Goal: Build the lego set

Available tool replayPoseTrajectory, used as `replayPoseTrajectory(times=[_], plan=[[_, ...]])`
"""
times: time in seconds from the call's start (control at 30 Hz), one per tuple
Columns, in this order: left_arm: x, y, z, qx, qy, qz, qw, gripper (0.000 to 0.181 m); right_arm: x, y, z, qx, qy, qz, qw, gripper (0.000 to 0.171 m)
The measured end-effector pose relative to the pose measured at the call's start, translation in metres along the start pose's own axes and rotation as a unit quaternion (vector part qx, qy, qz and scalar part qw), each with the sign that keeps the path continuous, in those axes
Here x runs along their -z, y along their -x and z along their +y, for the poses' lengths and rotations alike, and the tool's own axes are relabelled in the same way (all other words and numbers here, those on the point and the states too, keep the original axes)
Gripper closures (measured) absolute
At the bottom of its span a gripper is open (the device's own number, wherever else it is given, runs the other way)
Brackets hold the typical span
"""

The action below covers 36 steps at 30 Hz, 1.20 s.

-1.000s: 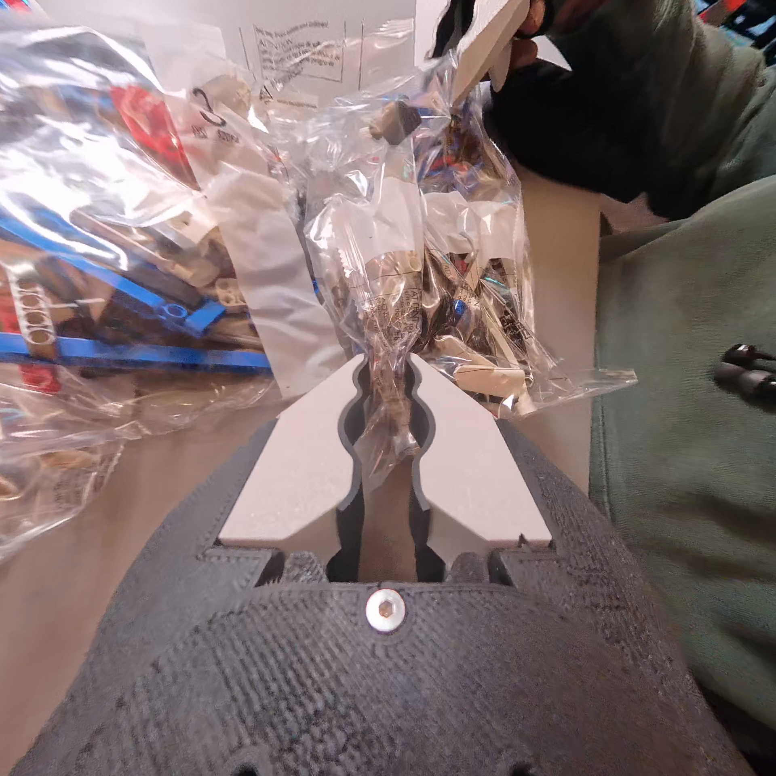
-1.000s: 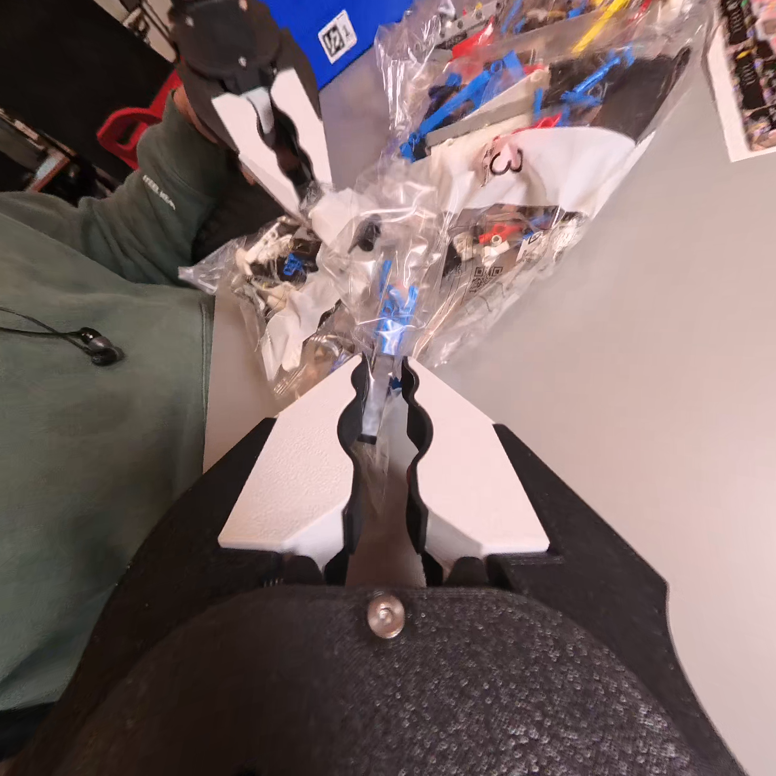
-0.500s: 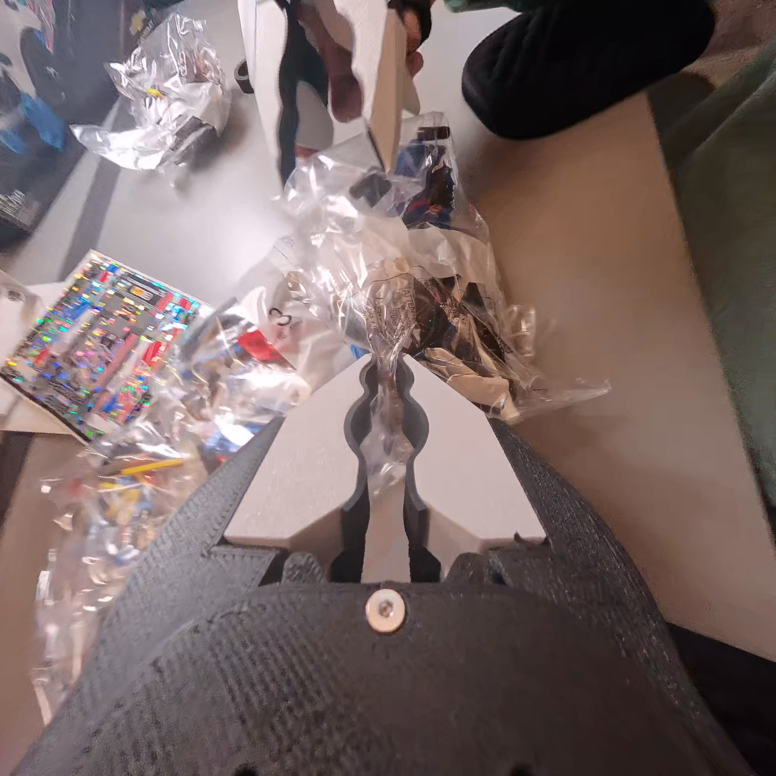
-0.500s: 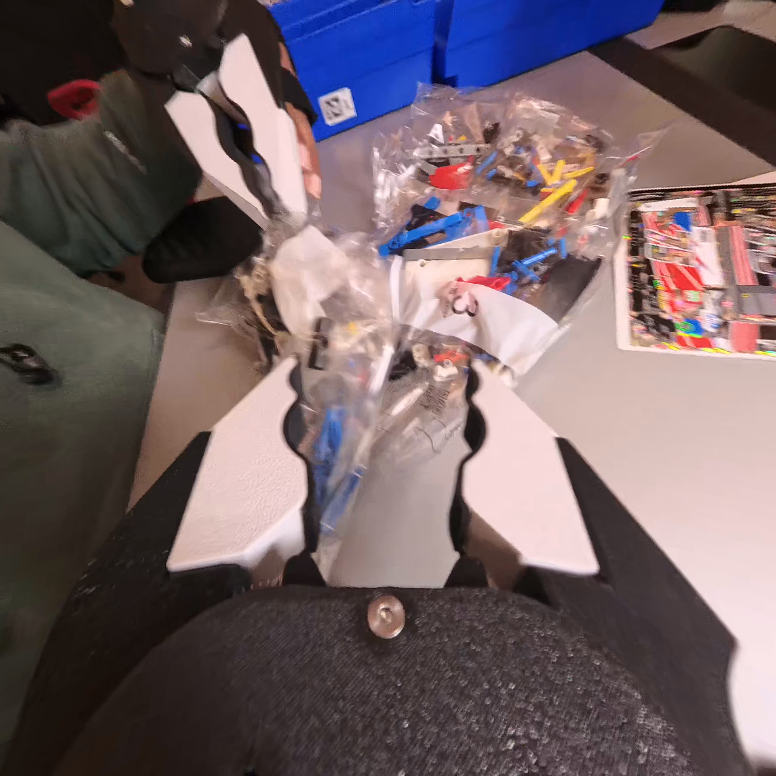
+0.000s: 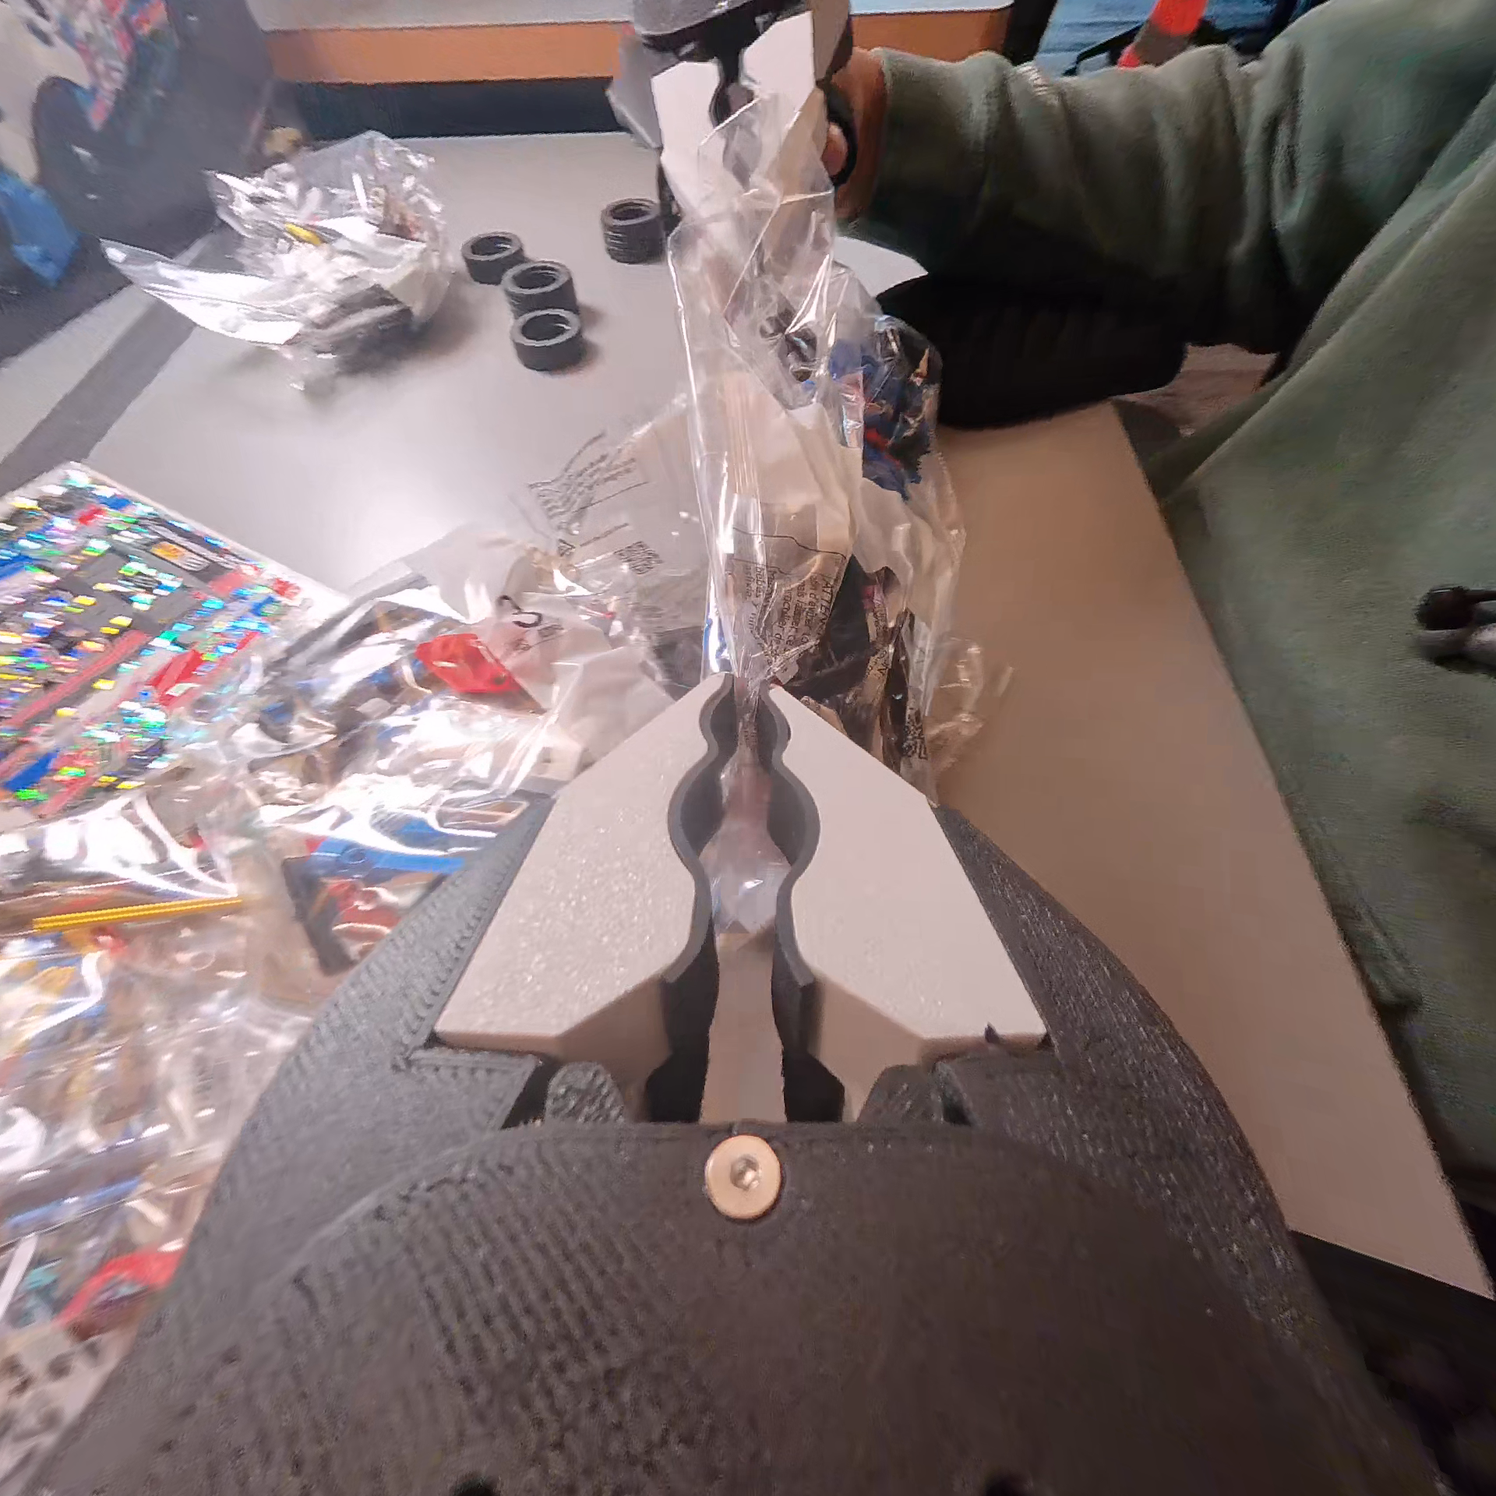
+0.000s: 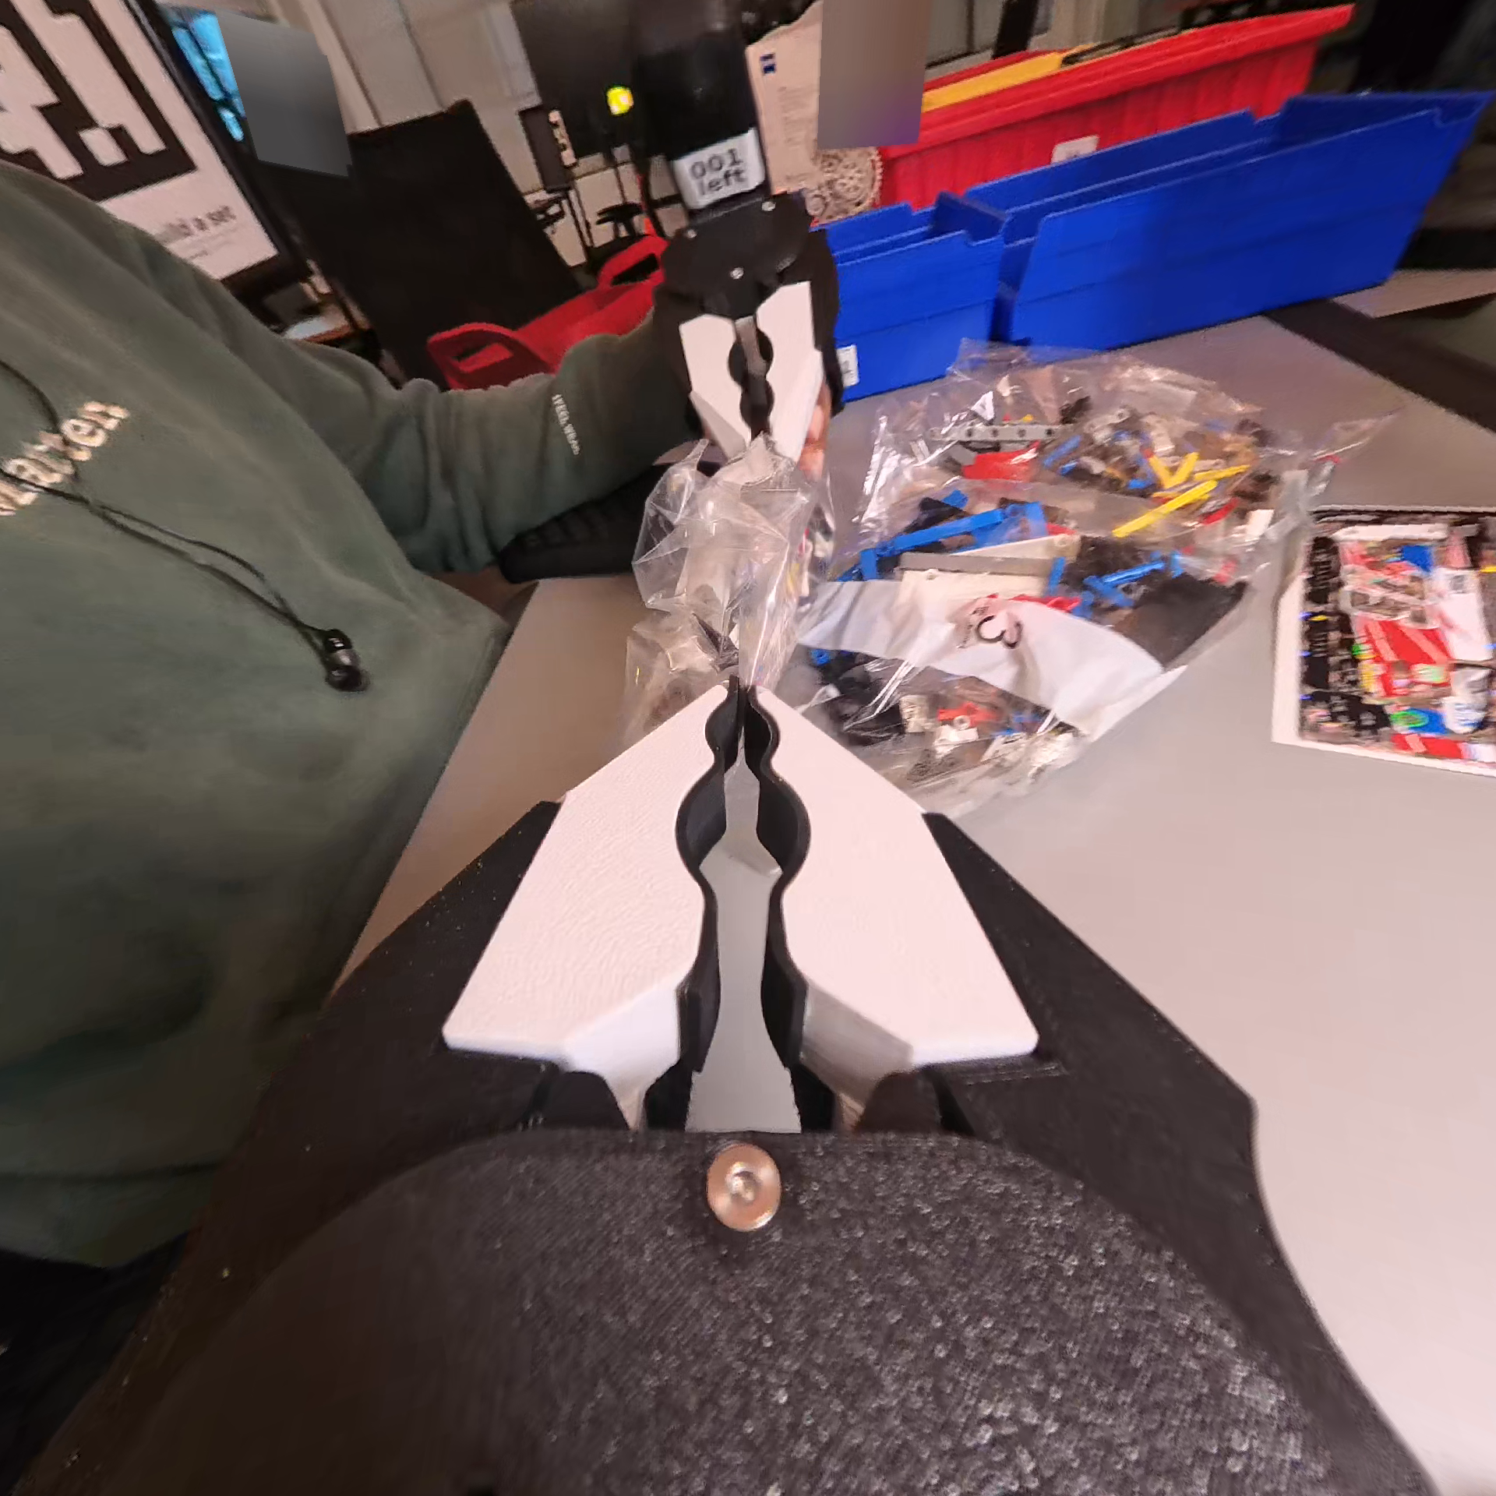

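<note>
Lego bag [image 5: 761, 421] clamped between both jaws, grey table [image 6: 1214, 931]; blue bins [image 6: 1214, 218] behind

My rig, up close

White fingers [image 6: 615, 907] with wavy black pads, black textured body, silver screw [image 6: 742, 1190]; green sweatshirt sleeve [image 6: 494, 453].

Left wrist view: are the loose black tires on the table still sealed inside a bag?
No. The four black tires sit bare on the grey table, beside a clear bag rather than in it.
</note>
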State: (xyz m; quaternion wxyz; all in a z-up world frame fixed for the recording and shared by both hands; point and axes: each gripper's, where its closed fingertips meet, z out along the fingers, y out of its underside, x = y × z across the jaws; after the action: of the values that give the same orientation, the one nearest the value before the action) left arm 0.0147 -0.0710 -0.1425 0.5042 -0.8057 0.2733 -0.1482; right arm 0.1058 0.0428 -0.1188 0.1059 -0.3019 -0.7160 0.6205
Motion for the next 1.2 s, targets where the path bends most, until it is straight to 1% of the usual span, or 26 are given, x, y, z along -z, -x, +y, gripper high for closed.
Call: replayPoseTrajectory(times=[0.13, 0.2, 0.27, 0.33, 0.43, 0.5, 0.57, 0.63, 0.7, 0.73, 0.77, 0.8, 0.83, 0.87, 0.9, 1.07, 1.2], plan=[[0.001, -0.013, 0.012, 0.060, 0.018, 0.050, 0.997, 0.175, -0.010, 0.004, 0.019, -0.033, 0.041, -0.015, 0.999, 0.171], [0.000, -0.006, 0.022, 0.091, 0.021, 0.040, 0.995, 0.167, -0.014, 0.000, 0.026, -0.040, 0.052, -0.007, 0.998, 0.171], [0.001, 0.002, 0.030, 0.127, 0.013, 0.029, 0.991, 0.153, -0.013, -0.010, 0.034, -0.058, 0.067, 0.012, 0.996, 0.171], [0.004, 0.004, 0.038, 0.169, 0.015, 0.045, 0.985, 0.146, -0.011, -0.015, 0.044, -0.081, 0.080, 0.015, 0.993, 0.171], [0.004, 0.000, 0.046, 0.223, 0.016, 0.082, 0.971, 0.140, -0.011, -0.016, 0.047, -0.096, 0.081, 0.012, 0.992, 0.164], [0.000, -0.009, 0.049, 0.242, 0.024, 0.112, 0.963, 0.136, -0.012, -0.016, 0.044, -0.097, 0.072, 0.012, 0.993, 0.156], [-0.005, -0.017, 0.049, 0.244, 0.030, 0.133, 0.960, 0.136, -0.012, -0.019, 0.040, -0.100, 0.062, 0.022, 0.993, 0.137], [-0.009, -0.020, 0.045, 0.234, 0.021, 0.138, 0.962, 0.141, -0.012, -0.026, 0.038, -0.108, 0.056, 0.041, 0.992, 0.122], [-0.011, -0.021, 0.040, 0.230, 0.010, 0.142, 0.963, 0.144, -0.014, -0.033, 0.035, -0.111, 0.045, 0.058, 0.991, 0.112], [-0.011, -0.022, 0.040, 0.230, 0.011, 0.143, 0.963, 0.149, -0.014, -0.036, 0.033, -0.113, 0.039, 0.066, 0.991, 0.109], [-0.012, -0.021, 0.040, 0.225, 0.015, 0.138, 0.964, 0.152, -0.014, -0.038, 0.032, -0.115, 0.036, 0.074, 0.990, 0.111], [-0.012, -0.021, 0.041, 0.215, 0.019, 0.132, 0.967, 0.157, -0.012, -0.044, 0.032, -0.119, 0.036, 0.090, 0.988, 0.124], [-0.012, -0.021, 0.040, 0.204, 0.021, 0.128, 0.970, 0.162, -0.009, -0.051, 0.034, -0.125, 0.039, 0.111, 0.985, 0.151], [-0.010, -0.020, 0.039, 0.194, 0.020, 0.124, 0.973, 0.167, -0.007, -0.052, 0.035, -0.126, 0.041, 0.115, 0.984, 0.165], [-0.007, -0.018, 0.038, 0.188, 0.019, 0.117, 0.975, 0.169, -0.005, -0.047, 0.034, -0.123, 0.039, 0.097, 0.987, 0.169], [0.016, -0.002, 0.028, 0.164, -0.014, 0.083, 0.983, 0.177, -0.005, -0.009, 0.024, -0.057, 0.038, 0.015, 0.998, 0.171], [0.025, -0.007, 0.024, 0.160, -0.017, 0.094, 0.982, 0.177, -0.006, -0.005, 0.027, -0.074, 0.040, -0.009, 0.996, 0.171]])
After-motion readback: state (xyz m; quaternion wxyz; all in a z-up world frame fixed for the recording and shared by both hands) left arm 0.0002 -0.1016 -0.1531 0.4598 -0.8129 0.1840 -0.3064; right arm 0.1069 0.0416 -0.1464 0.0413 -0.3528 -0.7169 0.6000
